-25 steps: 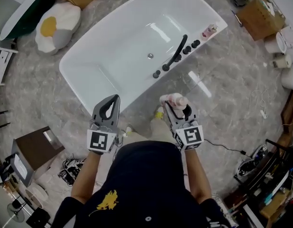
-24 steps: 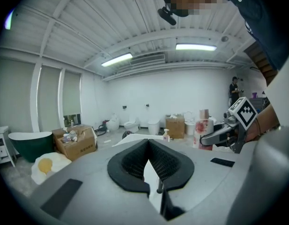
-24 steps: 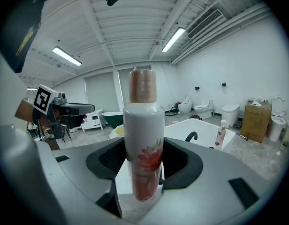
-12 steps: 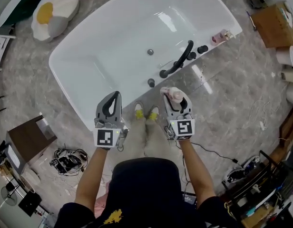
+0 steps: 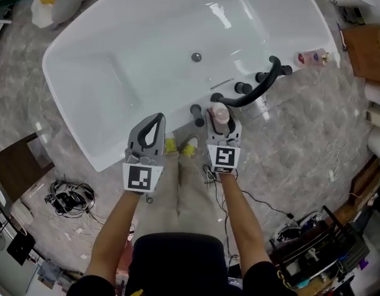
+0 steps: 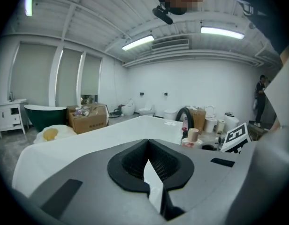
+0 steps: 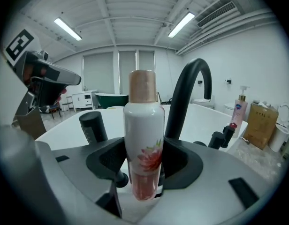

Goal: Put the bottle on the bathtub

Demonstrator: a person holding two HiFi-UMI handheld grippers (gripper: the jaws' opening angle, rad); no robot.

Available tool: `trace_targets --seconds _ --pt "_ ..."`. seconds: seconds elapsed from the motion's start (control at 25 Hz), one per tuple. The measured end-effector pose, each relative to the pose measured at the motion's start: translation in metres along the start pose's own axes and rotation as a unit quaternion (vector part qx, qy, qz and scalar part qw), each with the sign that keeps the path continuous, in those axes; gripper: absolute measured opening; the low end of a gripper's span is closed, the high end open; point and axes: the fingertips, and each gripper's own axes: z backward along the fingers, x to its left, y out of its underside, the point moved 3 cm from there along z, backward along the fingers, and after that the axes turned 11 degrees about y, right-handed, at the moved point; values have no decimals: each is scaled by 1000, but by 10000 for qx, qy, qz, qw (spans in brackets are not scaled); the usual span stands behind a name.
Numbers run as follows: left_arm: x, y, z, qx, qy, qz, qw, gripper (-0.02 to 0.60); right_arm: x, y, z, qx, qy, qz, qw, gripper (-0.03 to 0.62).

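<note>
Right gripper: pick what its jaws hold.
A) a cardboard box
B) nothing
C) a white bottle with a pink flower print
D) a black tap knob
C: in the right gripper view, the right gripper has its jaws closed on the upright white bottle, pink flower facing the camera.

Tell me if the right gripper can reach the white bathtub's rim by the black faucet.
Likely yes. The right gripper, shut on the white flowered bottle, hangs at the white bathtub's rim; bare rim shows between the short black knob and the curved black faucet.
</note>
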Motion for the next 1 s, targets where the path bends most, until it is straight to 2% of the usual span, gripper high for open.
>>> trace_targets --seconds 0.12,0.36,0.64,0.84,0.92,1.0 --pt "7 17 -2 34 -16 59 10000 18 13 10 -14 -106 57 -6 9999 224" --pt "16 36 1 90 -41 201 9997 18 20 6 -27 -505 211 -174 9984 225" --pt "11 38 5 62 74 213 9997 18 33 15 -18 -314 107 304 9990 227" --pt "9 35 3 44 182 188 9996 18 41 15 -20 -144 71 399 9991 242" --pt "8 37 2 48 210 210 9995 18 42 15 -19 -93 113 321 9994 227" --pt "5 39 3 74 240 223 9994 18 39 15 -17 -41 130 20 9999 225"
